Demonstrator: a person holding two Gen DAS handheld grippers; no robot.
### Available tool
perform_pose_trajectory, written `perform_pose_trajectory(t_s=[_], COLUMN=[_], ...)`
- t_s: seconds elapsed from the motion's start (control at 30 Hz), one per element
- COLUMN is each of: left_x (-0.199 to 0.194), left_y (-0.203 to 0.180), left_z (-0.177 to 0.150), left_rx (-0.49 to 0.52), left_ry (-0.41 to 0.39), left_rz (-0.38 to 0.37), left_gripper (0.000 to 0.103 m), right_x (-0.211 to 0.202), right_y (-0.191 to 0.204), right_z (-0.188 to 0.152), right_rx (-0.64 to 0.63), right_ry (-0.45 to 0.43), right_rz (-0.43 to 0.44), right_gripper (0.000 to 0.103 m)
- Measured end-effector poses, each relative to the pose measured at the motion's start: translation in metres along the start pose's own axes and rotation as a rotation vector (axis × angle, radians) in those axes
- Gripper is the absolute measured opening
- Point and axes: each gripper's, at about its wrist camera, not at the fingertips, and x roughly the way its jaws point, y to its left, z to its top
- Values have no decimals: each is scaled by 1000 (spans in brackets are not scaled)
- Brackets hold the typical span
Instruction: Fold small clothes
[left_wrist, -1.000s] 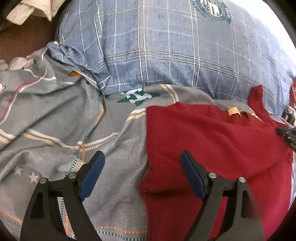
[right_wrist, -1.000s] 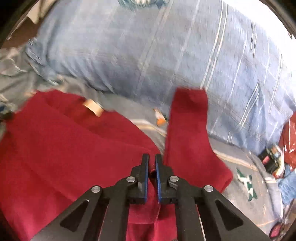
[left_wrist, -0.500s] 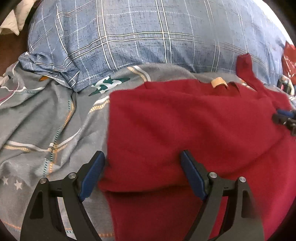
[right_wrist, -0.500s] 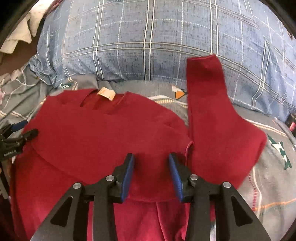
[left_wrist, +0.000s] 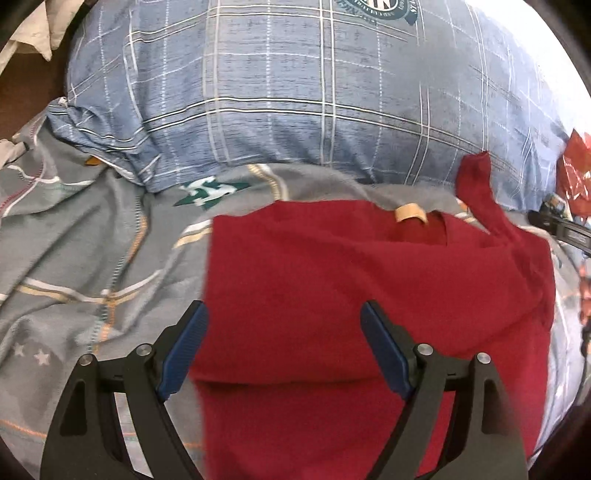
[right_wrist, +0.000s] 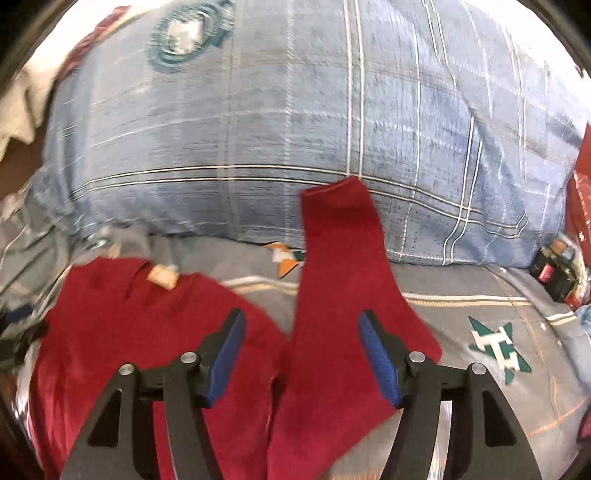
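Two gripper sets (left_wrist: 284, 347) (right_wrist: 301, 356) gaping over red top (left_wrist: 369, 295), jaws just widening

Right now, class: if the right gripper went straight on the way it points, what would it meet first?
Probably the red sleeve, lying right ahead between the open fingers of the right gripper; the pillow lies beyond.
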Motion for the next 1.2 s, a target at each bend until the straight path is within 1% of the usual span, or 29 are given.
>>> perform_pose_trajectory(t_s=[0.07,0.13,0.17,0.2,0.27,0.33,0.37,0.4,0.43,0.47,0.53,0.6,0.63,0.7,0.73,0.8,0.87,0.93,1.0,1.1,1.2], left_x=[7,12,15,21,32,36,36,36,36,36,36,33,32,28,25,22,18,15,11,9,8], left_y=[-7,-12,-14,-16,-19,-19,-18,-18,-17,-15,-13,-9,-7,-2,2,6,10,15,19,24,27], left_z=[1,-4,-7,-12,-16,-17,-17,-17,-16,-16,-16,-16,-15,-13,-12,-11,-10,-10,-10,-11,-11], left_rx=[-4,6,25,54,86,92,92,92,90,86,78,59,51,22,8,-13,-33,-55,-72,-90,-105], left_ry=[-10,-15,-16,-11,16,26,24,21,21,20,18,12,9,0,-3,-10,-19,-27,-38,-42,-45], left_rz=[-21,-25,-22,-3,19,14,12,8,4,1,-1,-7,-9,-19,-25,-32,-35,-40,-37,-34,-38], left_gripper=[85,85,85,85,85,85,85,85,85,85,85,85,85,85,85,85,85,85,85,85,85], right_x=[26,47,57,66,92,114,123,127,124,122,112,90,68,35,10,-23,-49,-65,-73,-81,-76], right_y=[-3,-4,-3,-3,-4,-7,-8,-11,-13,-15,-23,-36,-45,-59,-69,-83,-91,-85,-77,-50,-12], right_z=[14,24,28,30,35,34,32,30,29,28,24,21,19,16,13,9,6,8,10,11,10], right_rx=[17,25,23,20,17,16,18,19,17,18,48,99,132,175,208,247,273,268,249,204,149], right_ry=[51,93,114,137,199,257,285,281,250,244,217,170,122,58,19,-33,-61,-76,-85,-87,-67], right_rz=[0,0,4,6,5,-23,-46,-60,-60,-65,-25,25,68,112,156,233,296,354,388,430,482], right_gripper=[63,63,62,62,61,46,34,25,19,8,8,8,8,8,8,8,8,8,8,8,8])
